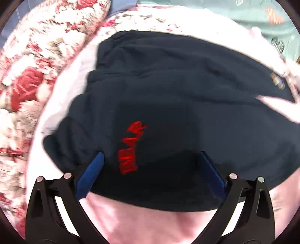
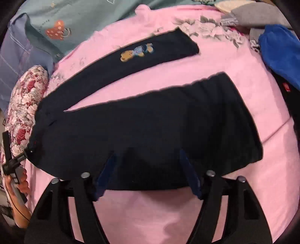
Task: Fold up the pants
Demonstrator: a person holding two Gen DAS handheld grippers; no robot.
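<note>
Dark navy pants (image 2: 150,122) lie spread on a pink sheet (image 2: 243,65), legs apart. The far leg carries a teddy bear patch (image 2: 136,51). My right gripper (image 2: 147,157) hovers over the near leg's lower edge, its blue fingers (image 2: 109,165) wide apart and pressing nothing. In the left wrist view the pants (image 1: 168,93) show red lettering (image 1: 131,148). My left gripper (image 1: 151,155) stands open over that end, cloth lying under and between its fingers. A person's hand (image 2: 20,185) holds the left gripper by the waist end at the far left.
A red floral pillow (image 2: 24,105) lies just left of the pants. Teal bedding with a heart print (image 2: 75,22) sits at the back. A blue garment (image 2: 281,52) and grey cloth (image 2: 258,16) lie at the right, and bare pink sheet (image 1: 150,221) shows nearest me.
</note>
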